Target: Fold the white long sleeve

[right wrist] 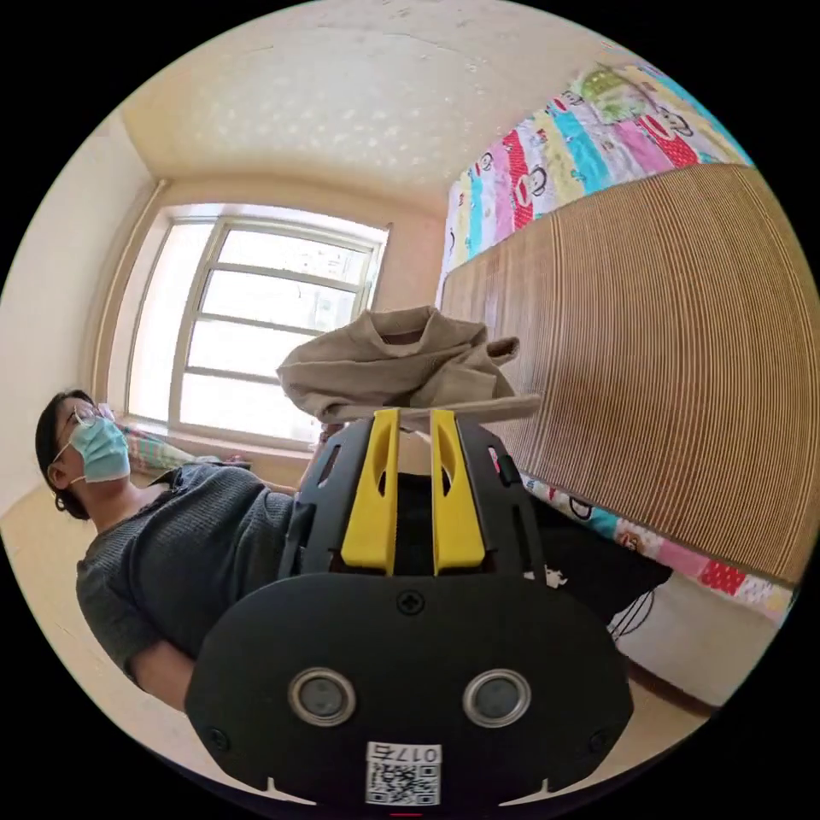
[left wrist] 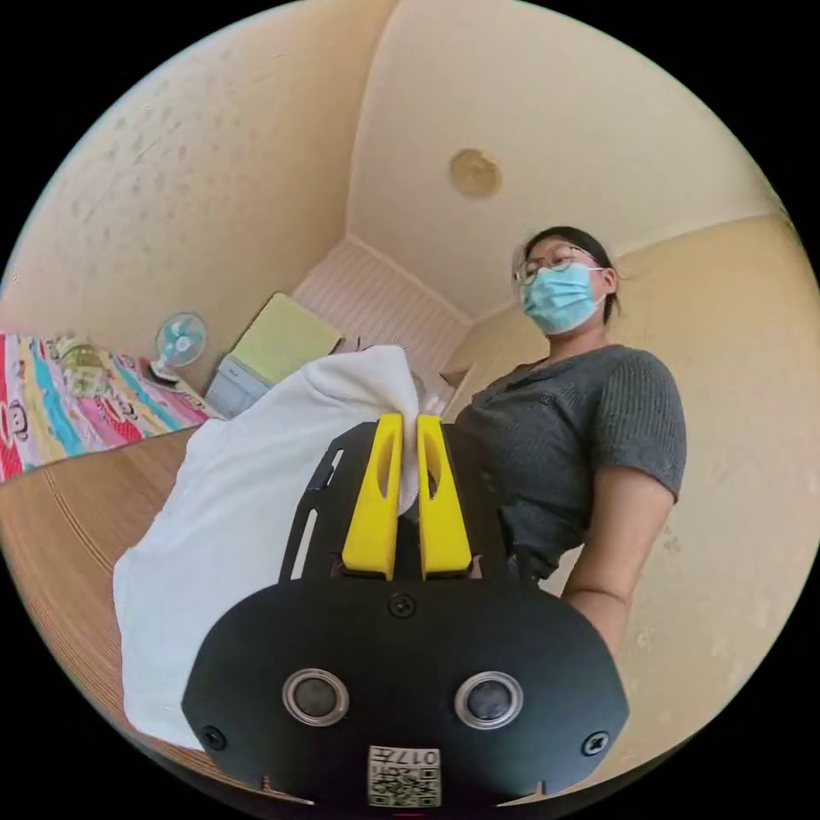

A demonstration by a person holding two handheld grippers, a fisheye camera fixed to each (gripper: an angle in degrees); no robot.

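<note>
Pinching the white long sleeve (left wrist: 248, 504) between both jaws, the left tool (left wrist: 409, 427) is lifting it above the woven mat (left wrist: 77, 521); the right tool (right wrist: 408, 424) is clamping the bunched garment's edge too.

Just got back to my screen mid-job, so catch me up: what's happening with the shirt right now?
A person holds the white long sleeve lifted off the woven mat. The left hand-held gripper is shut on a bunched edge of it, with the rest draping down toward the mat. The right hand-held gripper grips another part, which looks beige against the window. No fold is visible yet; the garment hangs loosely between the two.
</note>
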